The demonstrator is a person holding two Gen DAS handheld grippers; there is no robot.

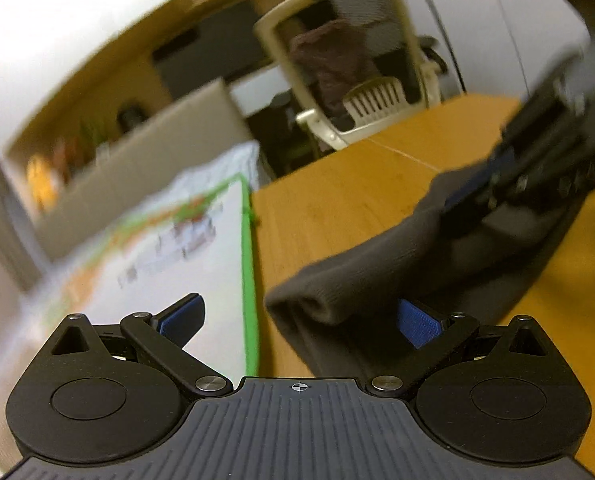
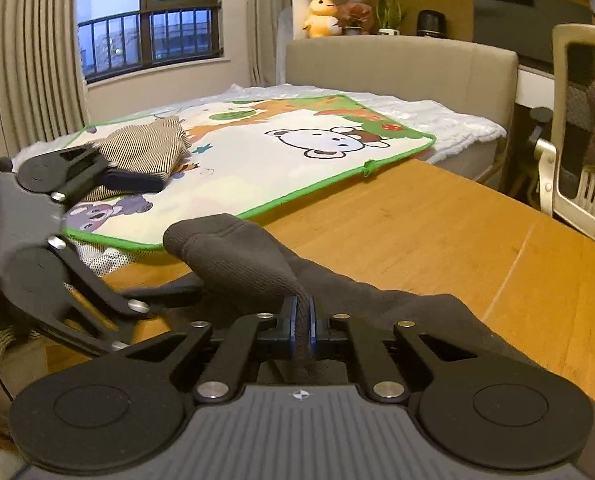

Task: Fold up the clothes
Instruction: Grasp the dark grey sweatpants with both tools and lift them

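A dark grey knit garment (image 2: 249, 264) lies on the wooden table (image 2: 397, 216), its near part lifted into a fold. My right gripper (image 2: 302, 322) is shut on a pinch of that cloth. In the left wrist view the same garment (image 1: 361, 276) lies bunched just ahead of my left gripper (image 1: 299, 322), which is open with one blue pad on each side of the cloth's edge. The right gripper (image 1: 493, 184) shows there at the upper right, holding the cloth. The left gripper (image 2: 137, 240) also shows at the left of the right wrist view.
A cartoon-print mat with a green border (image 2: 297, 152) lies on the bed beside the table, with a striped folded garment (image 2: 145, 148) on it. A cream office chair (image 2: 577, 128) stands at the table's far right. Plush toys and plants (image 2: 349, 16) sit on the headboard shelf.
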